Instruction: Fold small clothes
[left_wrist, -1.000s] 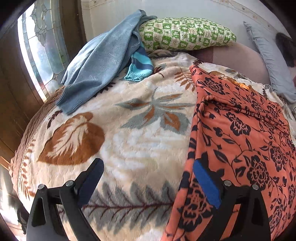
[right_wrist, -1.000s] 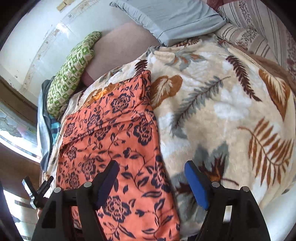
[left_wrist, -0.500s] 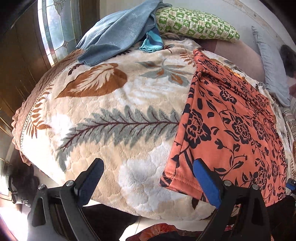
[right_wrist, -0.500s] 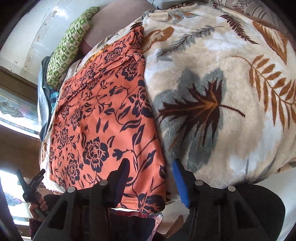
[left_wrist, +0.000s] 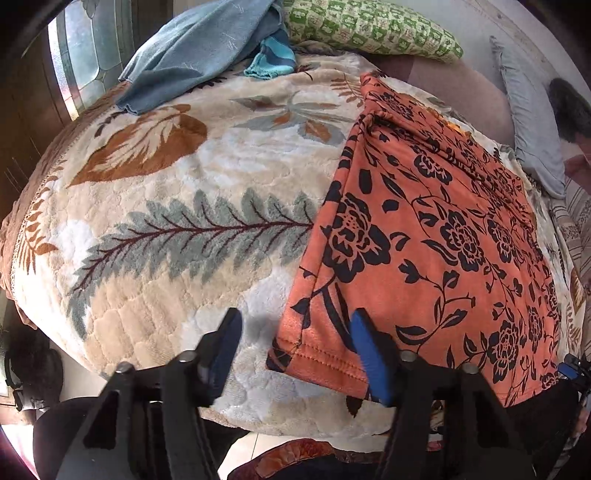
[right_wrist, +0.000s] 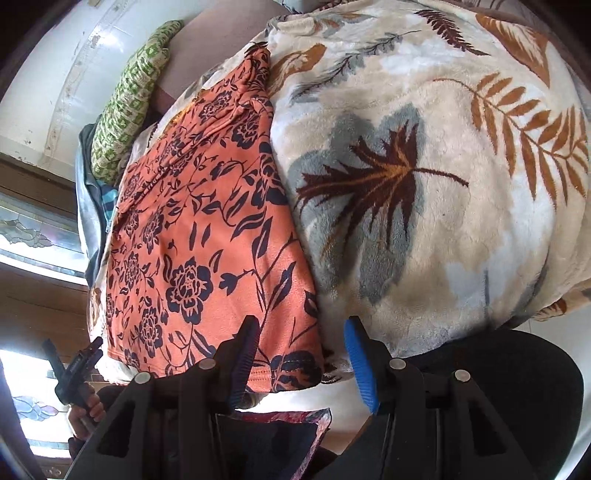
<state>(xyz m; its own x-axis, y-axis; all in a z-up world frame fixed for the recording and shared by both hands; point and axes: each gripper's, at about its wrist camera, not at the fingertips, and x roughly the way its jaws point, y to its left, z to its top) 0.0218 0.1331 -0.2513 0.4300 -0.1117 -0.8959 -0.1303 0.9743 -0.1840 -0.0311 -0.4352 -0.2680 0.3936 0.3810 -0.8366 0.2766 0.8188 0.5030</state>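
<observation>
An orange garment with a dark floral print (left_wrist: 436, 236) lies flat on the bed, its stitched hem at the near edge. My left gripper (left_wrist: 295, 350) is open, its jaws either side of the hem's near left corner. In the right wrist view the same garment (right_wrist: 199, 229) lies on the left. My right gripper (right_wrist: 301, 360) is open, its jaws astride the hem's near right corner. Neither gripper holds cloth. The left gripper in its hand (right_wrist: 75, 373) shows at the far left of that view.
A cream fleece blanket with leaf patterns (left_wrist: 166, 236) covers the bed. A blue garment (left_wrist: 192, 48), a teal striped cloth (left_wrist: 273, 59) and a green checked pillow (left_wrist: 369, 29) lie at the far end. A grey pillow (left_wrist: 528, 122) lies at the far right.
Both grippers have pulled back from over the garment to the bed's near edge and now sit at the hem corners. Both have narrowed their jaws from one second ago.
</observation>
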